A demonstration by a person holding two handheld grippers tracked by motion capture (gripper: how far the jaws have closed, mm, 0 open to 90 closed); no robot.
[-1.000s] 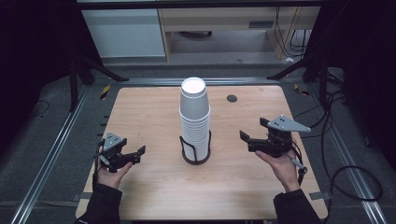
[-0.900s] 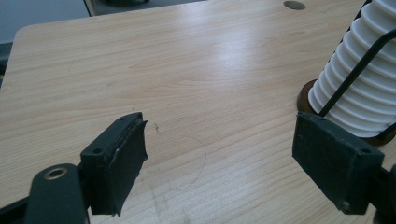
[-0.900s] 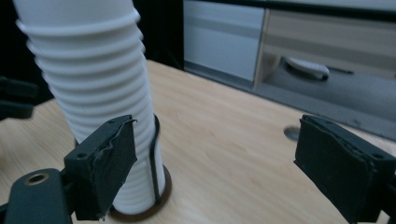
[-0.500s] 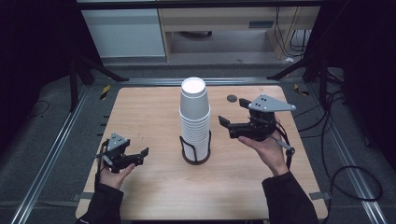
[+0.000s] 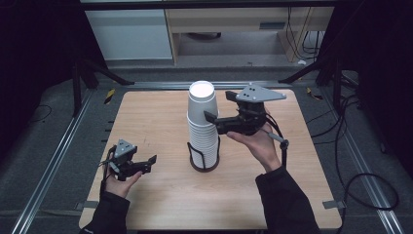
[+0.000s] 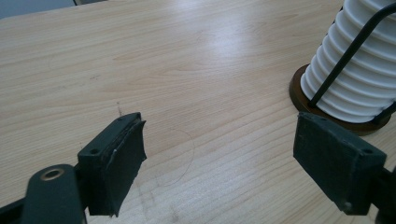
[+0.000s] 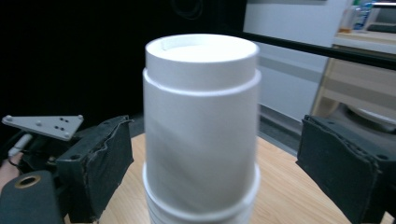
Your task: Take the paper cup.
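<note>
A tall stack of white paper cups stands upside down in a black wire holder with a brown base at the table's middle. My right gripper is raised beside the top of the stack, on its right, and is open. In the right gripper view the top cup sits between the two spread jaws of my right gripper, with gaps on both sides. My left gripper rests low at the front left, open and holding nothing. The left gripper faces bare wood, with the cup stack at the upper right.
The wooden table has bare room to the left and right of the holder. A dark rail frame borders the table. Cables lie on the floor at the right. Pale cabinets stand beyond the far edge.
My right gripper has risen and moved left from the table's right side to the top of the cup stack. The left gripper has barely moved.
</note>
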